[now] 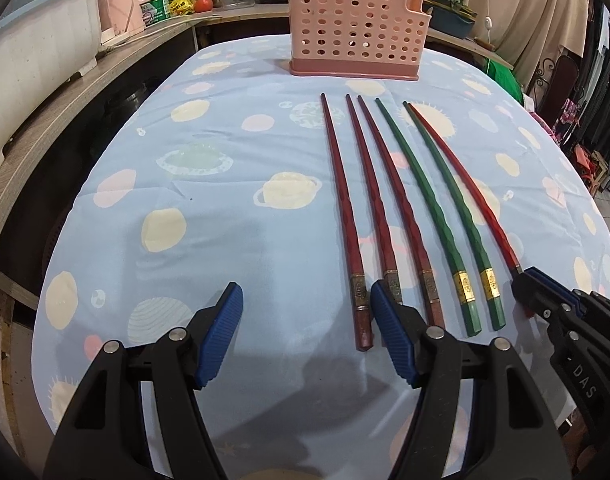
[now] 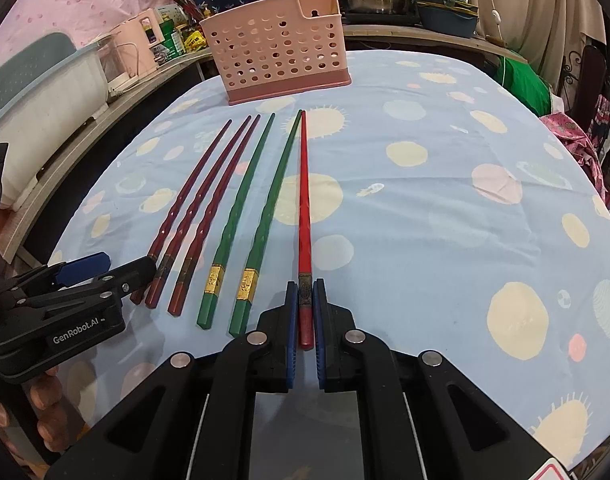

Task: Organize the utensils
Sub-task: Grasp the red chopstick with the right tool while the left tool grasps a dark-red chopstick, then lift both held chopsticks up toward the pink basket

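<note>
Several chopsticks lie side by side on the blue planet-print tablecloth [image 1: 233, 184]: three dark red ones [image 1: 347, 216], two green ones [image 1: 433, 208] and one bright red one [image 2: 304, 216]. My right gripper [image 2: 305, 292] is shut on the thick end of the bright red chopstick; it also shows in the left wrist view [image 1: 525, 284]. My left gripper [image 1: 305, 304] is open and empty, low over the cloth, its right finger [image 1: 389, 328] beside the thick ends of the dark red chopsticks. A pink perforated utensil holder [image 1: 353, 28] stands upright at the table's far side.
A wooden counter [image 1: 85, 92] runs along the left with a white tub [image 1: 33, 52], a pink appliance, bottles and pots. Green fabric [image 2: 525, 80] and clothes lie past the table's right edge.
</note>
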The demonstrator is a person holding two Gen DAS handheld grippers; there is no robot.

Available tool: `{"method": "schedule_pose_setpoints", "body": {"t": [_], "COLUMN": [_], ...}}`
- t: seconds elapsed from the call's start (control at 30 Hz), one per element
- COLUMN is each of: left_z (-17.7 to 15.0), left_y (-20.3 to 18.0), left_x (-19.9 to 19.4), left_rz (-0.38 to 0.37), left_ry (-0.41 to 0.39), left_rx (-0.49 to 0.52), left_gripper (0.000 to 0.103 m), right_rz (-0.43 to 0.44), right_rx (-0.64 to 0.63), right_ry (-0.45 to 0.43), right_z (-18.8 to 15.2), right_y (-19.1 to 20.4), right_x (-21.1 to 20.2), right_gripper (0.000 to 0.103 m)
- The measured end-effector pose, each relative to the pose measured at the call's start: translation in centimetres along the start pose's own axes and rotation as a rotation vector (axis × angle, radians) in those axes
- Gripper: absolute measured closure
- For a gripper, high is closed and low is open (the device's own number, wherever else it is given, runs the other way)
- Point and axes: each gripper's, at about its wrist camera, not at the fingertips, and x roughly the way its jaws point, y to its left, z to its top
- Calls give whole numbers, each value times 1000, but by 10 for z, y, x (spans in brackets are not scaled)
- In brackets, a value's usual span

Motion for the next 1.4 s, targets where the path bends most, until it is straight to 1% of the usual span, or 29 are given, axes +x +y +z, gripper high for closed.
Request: {"method": "schedule_pose_setpoints", "body": {"t": [0.17, 0.23, 0.4, 0.5, 0.57, 0.63, 0.73, 0.8, 1.07, 1.4], "left_z": [-1, -2, -1, 0, 0, 0, 1, 1, 3, 17], "left_y": [-2, -3, -4, -3, -2, -1, 0, 1, 3, 8], "left_x": [0, -1, -2, -3, -3, -4, -4, -4, -5, -27], "left_rz": [16, 19, 15, 6, -1, -13, -29, -34, -59, -104], "left_ry": [-6, -8, -12, -13, -12, -9, -3, -1, 13, -12], "left_rx": [13, 13, 18, 17, 14, 8, 3, 2, -14, -51], "left_gripper": [41, 43, 58, 71, 76, 86, 93, 95, 96, 96], "right_rz": [4, 3, 4, 4, 5, 5, 5, 6, 14, 27], "right_rx": [4, 4, 5, 4, 5, 5, 6, 7, 16, 38], "right_ry": [0, -1, 0, -1, 0, 0, 1, 2, 7, -43], "right_z": [0, -1, 0, 0, 0, -1, 0, -1, -2, 12], "right_y": [-1, -1, -1, -1, -1, -1, -1, -1, -2, -6], "right_x": [0, 0, 0, 0, 0, -1, -1, -1, -5, -24], "right_gripper": [96, 96, 96, 96, 96, 96, 96, 96, 96, 96]}}
